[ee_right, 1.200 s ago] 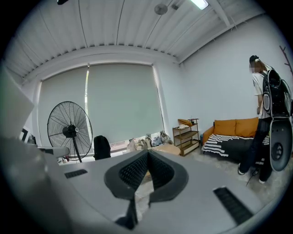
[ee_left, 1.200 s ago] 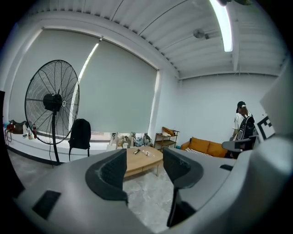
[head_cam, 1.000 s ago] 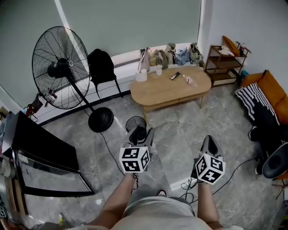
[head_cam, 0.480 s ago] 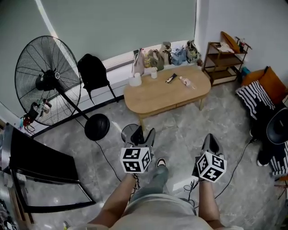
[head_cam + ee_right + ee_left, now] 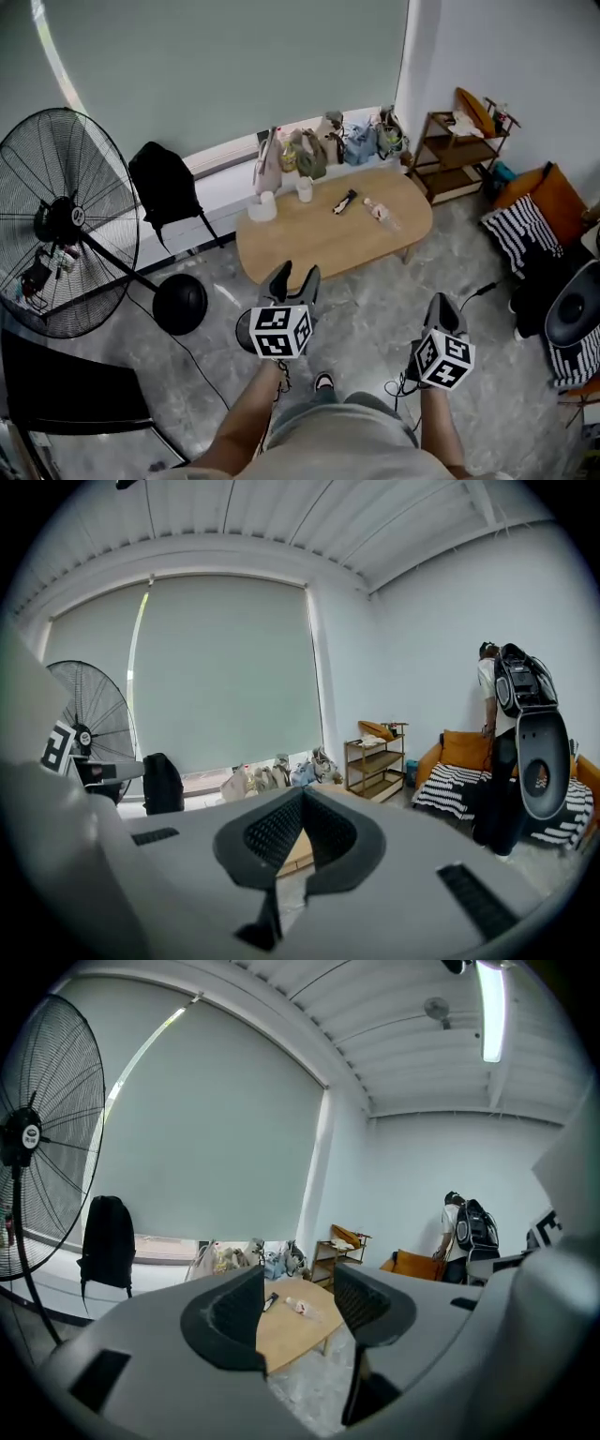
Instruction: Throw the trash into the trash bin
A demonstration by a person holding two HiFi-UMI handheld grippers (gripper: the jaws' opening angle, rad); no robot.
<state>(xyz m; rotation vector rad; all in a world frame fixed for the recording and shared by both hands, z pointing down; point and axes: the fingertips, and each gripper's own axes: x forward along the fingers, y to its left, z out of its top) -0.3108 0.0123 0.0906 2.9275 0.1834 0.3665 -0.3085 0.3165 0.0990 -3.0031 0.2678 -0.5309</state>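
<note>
Head view | left gripper (image 5: 294,275): fingers wide, empty | right gripper (image 5: 441,302): fingers pressed together, empty | clear crumpled plastic trash (image 5: 380,212) lies on oval wooden table (image 5: 309,246) | risk: black round bin (image 5: 242,330), half-hidden near the feet, could get kicked over

This is a home living room. In the head view, a low oval wooden coffee table (image 5: 309,239) stands mid-frame on a grey marble-look floor (image 5: 375,300). An orange sofa (image 5: 539,183) with a striped blanket (image 5: 520,230) sits at the right edge, and a small wooden shelf (image 5: 459,145) at upper right. A pedestal fan (image 5: 61,234) stands at left, and a roller blind (image 5: 216,75) spans the top.
</note>
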